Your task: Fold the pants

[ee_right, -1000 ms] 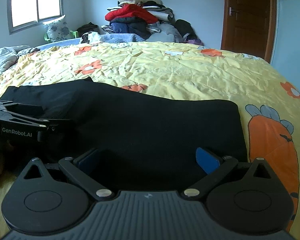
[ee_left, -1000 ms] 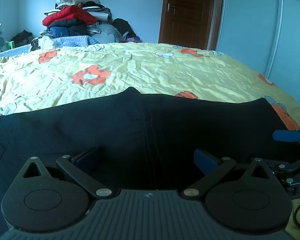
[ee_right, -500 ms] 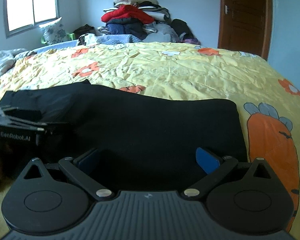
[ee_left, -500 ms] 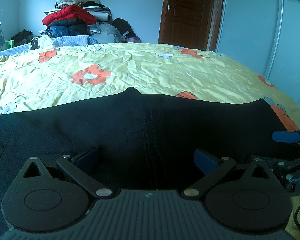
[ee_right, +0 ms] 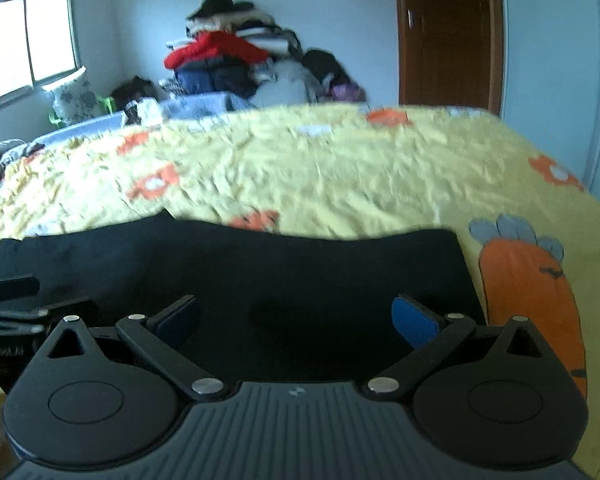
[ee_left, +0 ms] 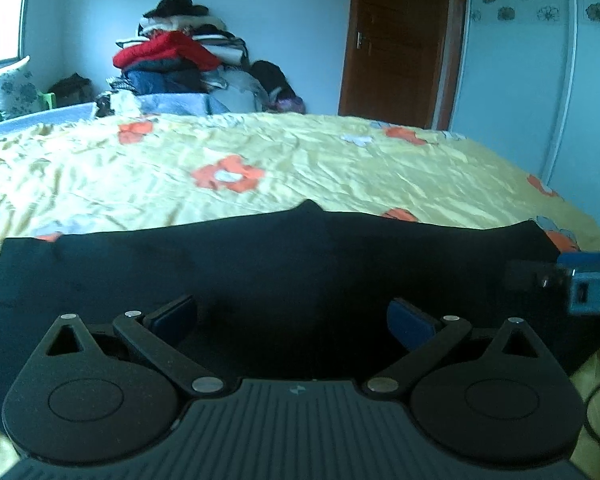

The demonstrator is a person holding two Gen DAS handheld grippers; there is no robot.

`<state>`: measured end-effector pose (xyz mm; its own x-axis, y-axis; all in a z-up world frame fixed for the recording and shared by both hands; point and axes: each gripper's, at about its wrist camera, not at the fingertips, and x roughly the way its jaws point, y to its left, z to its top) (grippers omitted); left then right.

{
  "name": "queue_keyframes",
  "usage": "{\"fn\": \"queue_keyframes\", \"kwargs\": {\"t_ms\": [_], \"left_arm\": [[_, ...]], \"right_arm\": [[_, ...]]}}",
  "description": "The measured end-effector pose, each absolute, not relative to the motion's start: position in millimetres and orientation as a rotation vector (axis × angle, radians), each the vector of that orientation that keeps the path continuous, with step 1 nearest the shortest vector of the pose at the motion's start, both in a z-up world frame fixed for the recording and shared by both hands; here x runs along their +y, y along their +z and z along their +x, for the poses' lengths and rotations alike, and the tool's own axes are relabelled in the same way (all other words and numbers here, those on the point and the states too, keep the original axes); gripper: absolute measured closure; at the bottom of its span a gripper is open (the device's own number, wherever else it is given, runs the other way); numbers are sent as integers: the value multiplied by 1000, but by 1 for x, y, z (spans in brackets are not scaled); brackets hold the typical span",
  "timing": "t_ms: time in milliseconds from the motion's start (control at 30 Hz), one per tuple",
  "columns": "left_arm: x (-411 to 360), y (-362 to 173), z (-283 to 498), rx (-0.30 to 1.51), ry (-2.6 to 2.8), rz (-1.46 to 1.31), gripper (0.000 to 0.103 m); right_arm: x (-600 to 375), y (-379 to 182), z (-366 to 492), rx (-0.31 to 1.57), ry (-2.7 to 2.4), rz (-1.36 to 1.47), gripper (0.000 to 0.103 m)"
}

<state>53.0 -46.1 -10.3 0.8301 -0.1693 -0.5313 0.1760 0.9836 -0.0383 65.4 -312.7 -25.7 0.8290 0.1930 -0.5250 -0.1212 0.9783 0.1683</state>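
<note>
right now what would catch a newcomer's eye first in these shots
The black pants lie flat across the near edge of the yellow flowered bedspread. The left gripper and right gripper are both open over them. Against the far wall, a heap of clothes topped with a red jacket stands out.

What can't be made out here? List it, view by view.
- Left wrist view: the pants' near edge, hidden behind the left tool.
- Left wrist view: the right tool, cut off by the frame edge.
- Right wrist view: the clothes pile, blurred by motion.
</note>
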Motion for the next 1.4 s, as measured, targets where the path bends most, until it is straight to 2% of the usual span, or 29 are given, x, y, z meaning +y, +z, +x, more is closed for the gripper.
{"fn": "queue_keyframes", "kwargs": {"t_ms": [267,533,733,967,1400], "left_arm": [[-4,-15,43,630,-120,11,1],[3,-6,26,543,-58,81,0],[19,-18,35,612,-5,29,0],[6,-24,31,599,37,120,0],[13,-25,33,612,21,75,0]], "right_arm": [[-262,-43,67,624,165,-119,0],[-269,-33,62,585,183,-6,0],[-264,-50,69,628,177,-4,0],[-268,-54,67,615,191,20,0],[-268,-54,68,616,189,29,0]]}}
